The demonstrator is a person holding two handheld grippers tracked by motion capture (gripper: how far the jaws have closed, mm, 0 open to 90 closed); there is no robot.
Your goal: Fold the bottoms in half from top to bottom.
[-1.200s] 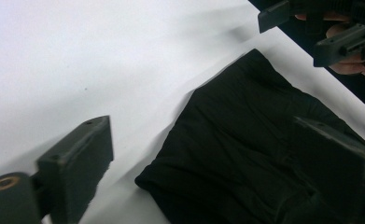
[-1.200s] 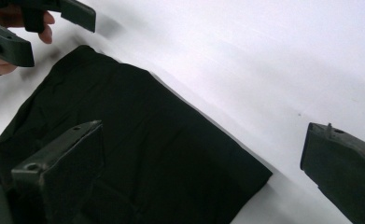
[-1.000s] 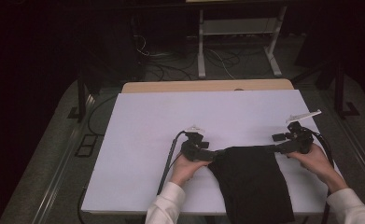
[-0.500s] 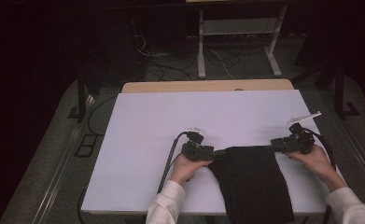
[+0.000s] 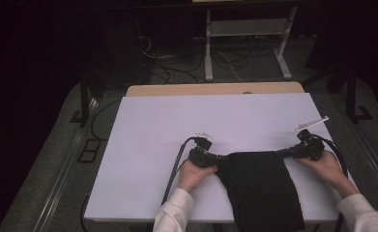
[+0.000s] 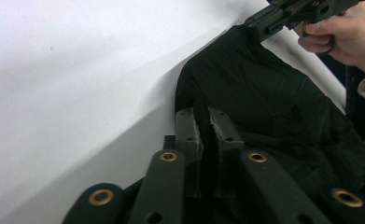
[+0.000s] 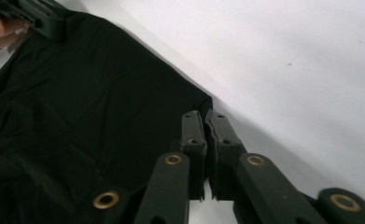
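Pinching the black cloth (image 5: 261,186) at its far corners, both jaw pairs have just closed on fabric: left gripper (image 5: 220,159) at nine o'clock, right gripper (image 5: 283,153) at three. A level lift toward twelve o'clock is likely called for next.

White table sheet (image 5: 177,145): lies under both tongs. Wooden tabletop edge (image 5: 215,89): beyond the tongs, at the far side. Metal stand (image 5: 244,34) and floor cables (image 5: 177,67): farther beyond, well apart.

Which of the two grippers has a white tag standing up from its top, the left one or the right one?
The right gripper, pinching the black cloth at its right corner, carries that long white tag.
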